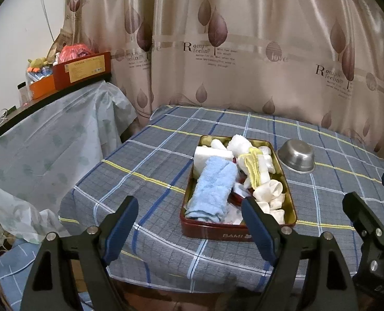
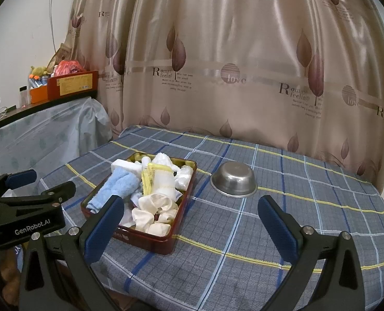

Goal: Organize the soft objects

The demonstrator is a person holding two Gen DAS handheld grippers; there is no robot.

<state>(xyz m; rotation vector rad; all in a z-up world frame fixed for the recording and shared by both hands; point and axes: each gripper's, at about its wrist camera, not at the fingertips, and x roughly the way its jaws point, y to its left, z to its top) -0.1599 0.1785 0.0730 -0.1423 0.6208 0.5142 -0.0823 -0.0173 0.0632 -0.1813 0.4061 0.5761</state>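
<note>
- Red tin [image 1: 237, 233] on the plaid-covered worktop [image 1: 145, 181], beside an upturned steel bowl [image 1: 297, 159], holds the soft objects.
- Blue towel [image 1: 211, 189]: probably light, limp; pinch its rolled middle.
- Left gripper [image 1: 189, 225], right gripper [image 2: 190, 223]: fingers apart, empty.

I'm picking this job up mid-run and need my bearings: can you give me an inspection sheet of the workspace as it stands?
Surface: blue-grey plaid tablecloth on the table, bare in front.
Job's things: red rectangular metal tin filled with a rolled light-blue towel, a yellow-edged folded cloth and cream-white soft pieces.
Clutter: upturned stainless steel bowl, right of the tin, apart from it.
Grippers: left tool open, empty; right tool open, empty; both short of the tin.
Cables: white wires hang on the wall at far left.
Surroundings: beige leaf-print curtain behind; side shelf with a red-and-orange box.
</note>
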